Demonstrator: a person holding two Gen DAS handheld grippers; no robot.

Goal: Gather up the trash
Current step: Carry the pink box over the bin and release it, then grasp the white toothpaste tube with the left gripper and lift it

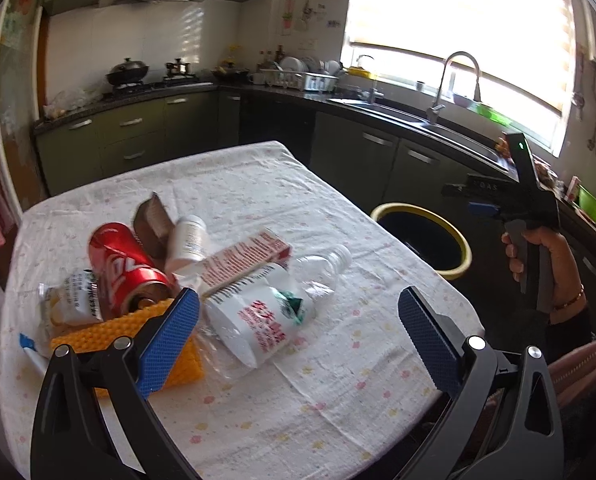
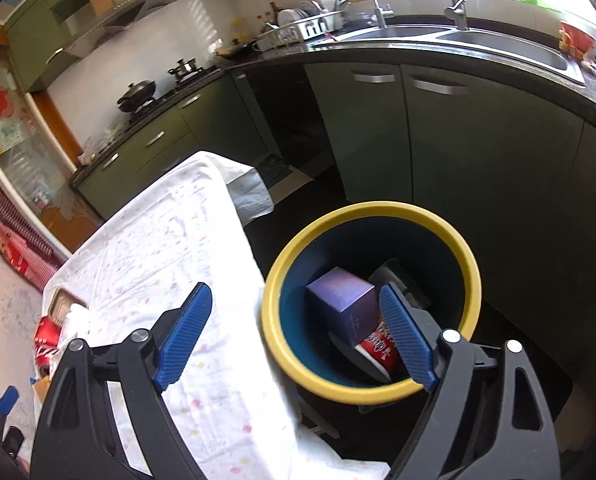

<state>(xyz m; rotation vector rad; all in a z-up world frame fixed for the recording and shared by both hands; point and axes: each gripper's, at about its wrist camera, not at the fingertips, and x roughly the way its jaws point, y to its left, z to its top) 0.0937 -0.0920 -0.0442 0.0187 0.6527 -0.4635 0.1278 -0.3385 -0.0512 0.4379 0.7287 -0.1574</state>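
Left gripper [image 1: 298, 320] gapes wide and empty over the trash pile; right gripper [image 2: 294, 336], wide, holds nothing, bin [image 2: 378, 210] at twelve o'clock.

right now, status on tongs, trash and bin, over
Left tongs open, over table pile by crushed bottle. Right tongs open, empty, above yellow-rimmed bin; purple box inside. Nothing blocking.
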